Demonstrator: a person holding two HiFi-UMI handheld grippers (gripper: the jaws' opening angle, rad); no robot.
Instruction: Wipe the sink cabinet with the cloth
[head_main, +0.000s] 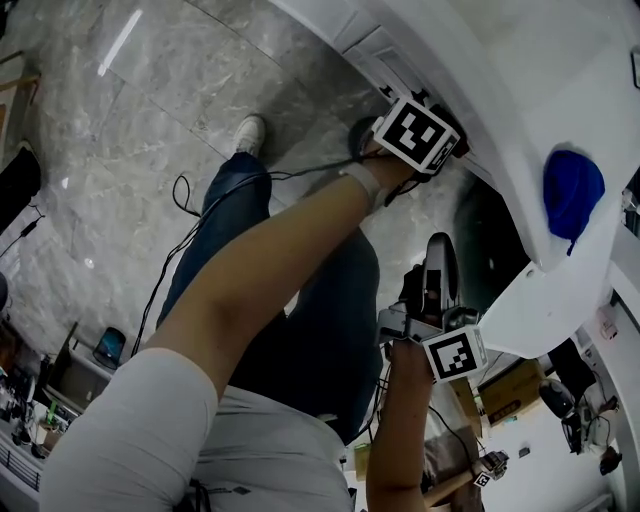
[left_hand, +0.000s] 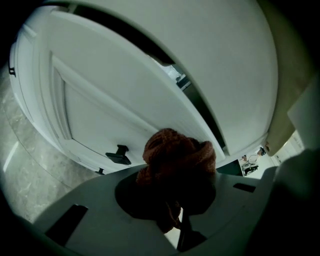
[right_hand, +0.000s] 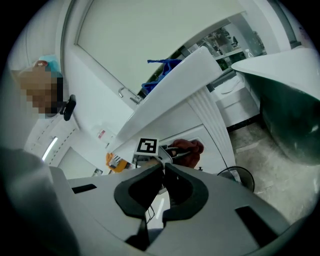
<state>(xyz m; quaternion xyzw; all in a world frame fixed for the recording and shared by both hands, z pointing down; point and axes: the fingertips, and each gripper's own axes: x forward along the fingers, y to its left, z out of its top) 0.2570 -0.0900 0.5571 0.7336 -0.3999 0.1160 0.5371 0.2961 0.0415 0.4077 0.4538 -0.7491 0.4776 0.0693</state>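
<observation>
The left gripper (head_main: 424, 136) clamps a bunched rust-brown cloth (left_hand: 178, 157), holding it up to the white sink cabinet door (left_hand: 107, 107) near its black handle (left_hand: 118, 155), likely to rub the panel. The right gripper (right_hand: 163, 171), jaws together and empty, hangs lower, apparently out of the wiping path.

Colours round the sink cabinet

Cloth (left_hand: 177, 152) rust-brown, knit-like texture. Sink cabinet (left_hand: 100, 95) plain white w/ black handle (left_hand: 119, 155). Floor (head_main: 140, 120) grey marbled, paler veins. Left gripper (left_hand: 172, 195) & right gripper (right_hand: 163, 169): grey bodies, dark jaws. Marker cubes (head_main: 418, 133) white w/ black square patterns. Bundle (head_main: 572, 192) deep blue. Person: dark blue trousers (head_main: 320, 330), pale grey top (head_main: 150, 440), white shoe (head_main: 250, 132).
</observation>
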